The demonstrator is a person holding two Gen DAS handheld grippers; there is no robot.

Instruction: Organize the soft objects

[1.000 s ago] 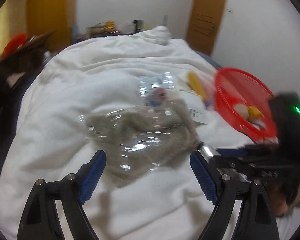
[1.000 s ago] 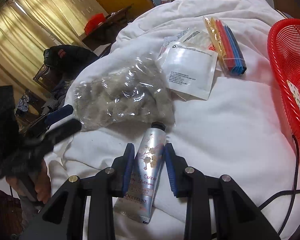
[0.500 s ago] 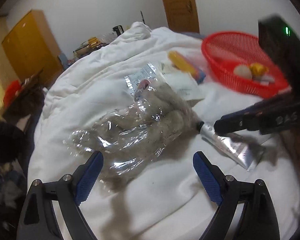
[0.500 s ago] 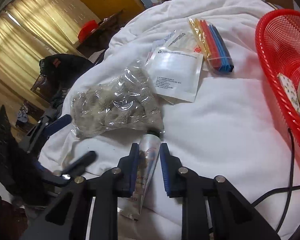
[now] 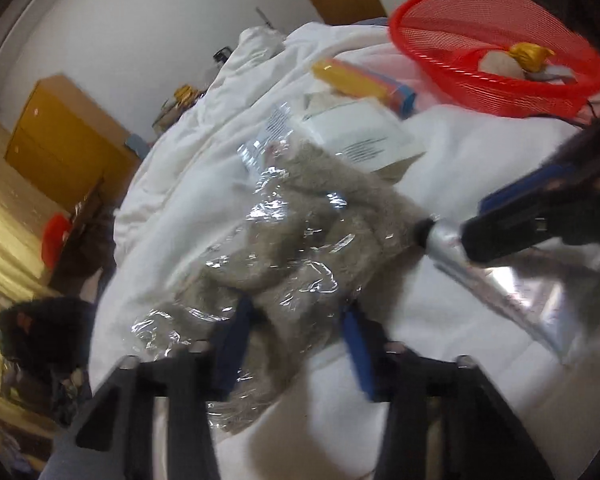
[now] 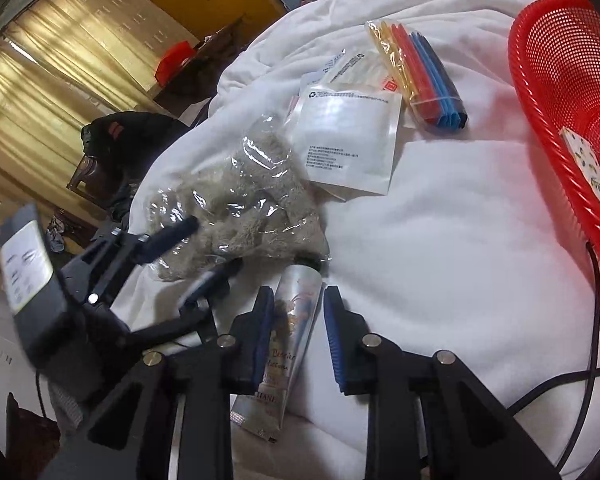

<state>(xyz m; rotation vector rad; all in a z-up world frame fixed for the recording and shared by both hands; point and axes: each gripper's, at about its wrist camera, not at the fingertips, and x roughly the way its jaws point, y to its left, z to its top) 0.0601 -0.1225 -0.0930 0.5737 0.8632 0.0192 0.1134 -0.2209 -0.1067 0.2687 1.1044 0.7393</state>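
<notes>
A grey plush toy in a clear plastic bag (image 5: 296, 248) lies on the white duvet (image 5: 452, 152); it also shows in the right wrist view (image 6: 244, 208). My left gripper (image 5: 296, 344) has its blue pads on either side of the bag's near end, pressing into it. My right gripper (image 6: 298, 328) is narrowed around a silver hand-cream tube (image 6: 288, 344), which lies on the duvet; small gaps show beside the tube. The tube (image 5: 512, 280) and right gripper also show in the left wrist view.
A red mesh basket (image 6: 556, 80) with a few items stands at the right. A white sachet (image 6: 348, 136) and a pack of coloured sticks (image 6: 420, 76) lie beyond the plush. A cable (image 6: 592, 304) runs by the basket. Dark furniture sits left of the bed.
My left gripper has moved forward and closed from wide open onto the near end of the bagged plush. My right gripper stays around the tube, its pads slightly wider apart.
</notes>
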